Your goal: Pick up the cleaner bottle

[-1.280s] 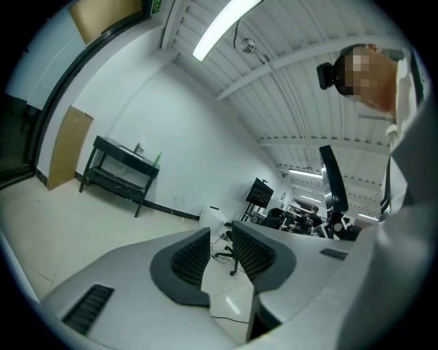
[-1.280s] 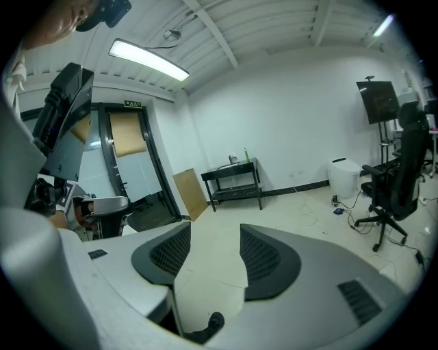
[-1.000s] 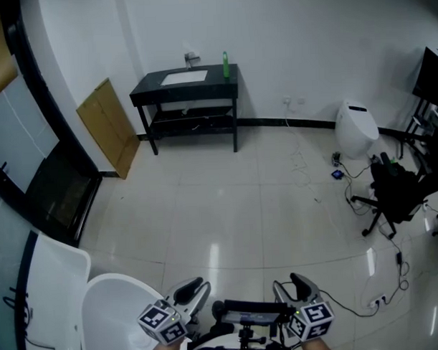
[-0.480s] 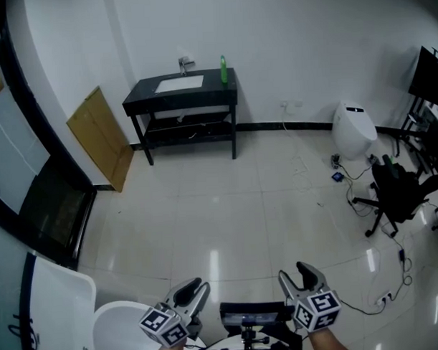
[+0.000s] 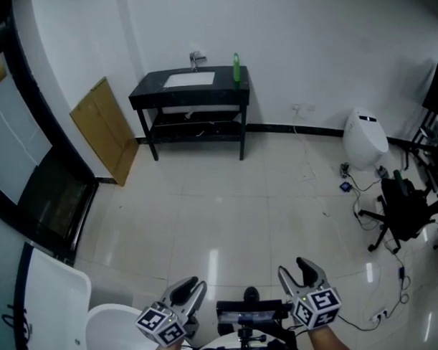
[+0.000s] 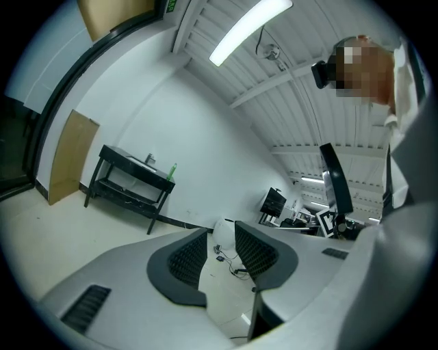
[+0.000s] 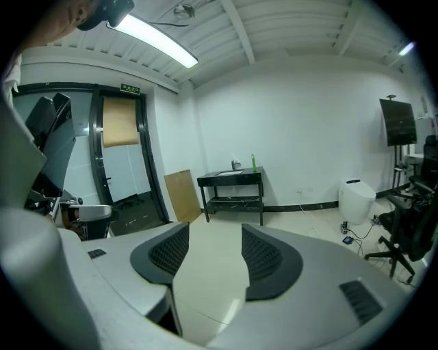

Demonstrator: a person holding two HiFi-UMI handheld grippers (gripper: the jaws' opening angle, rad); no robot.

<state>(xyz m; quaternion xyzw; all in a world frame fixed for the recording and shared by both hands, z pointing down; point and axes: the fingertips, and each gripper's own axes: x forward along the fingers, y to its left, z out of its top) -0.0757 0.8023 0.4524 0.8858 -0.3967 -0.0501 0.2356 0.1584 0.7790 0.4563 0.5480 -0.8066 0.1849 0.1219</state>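
The green cleaner bottle (image 5: 236, 67) stands upright at the right end of a black sink table (image 5: 149, 92) against the far wall. It shows small and distant in the left gripper view (image 6: 172, 171) and in the right gripper view (image 7: 252, 163). My left gripper (image 5: 191, 287) is at the bottom of the head view, far from the bottle. Its jaws have just been opening and stand open with nothing between them (image 6: 220, 236). My right gripper (image 5: 294, 270) is beside it, open and empty (image 7: 214, 236).
A brown board (image 5: 106, 128) leans on the wall left of the table. A white unit (image 5: 366, 137), a black office chair (image 5: 403, 207) and floor cables lie to the right. A white seat (image 5: 58, 298) is at my lower left, by a dark glass door (image 5: 55, 198).
Both grippers have travelled over the tiled floor with the head view. The white seat at lower left has slid toward the bottom edge. The bottle and table sit slightly further right.
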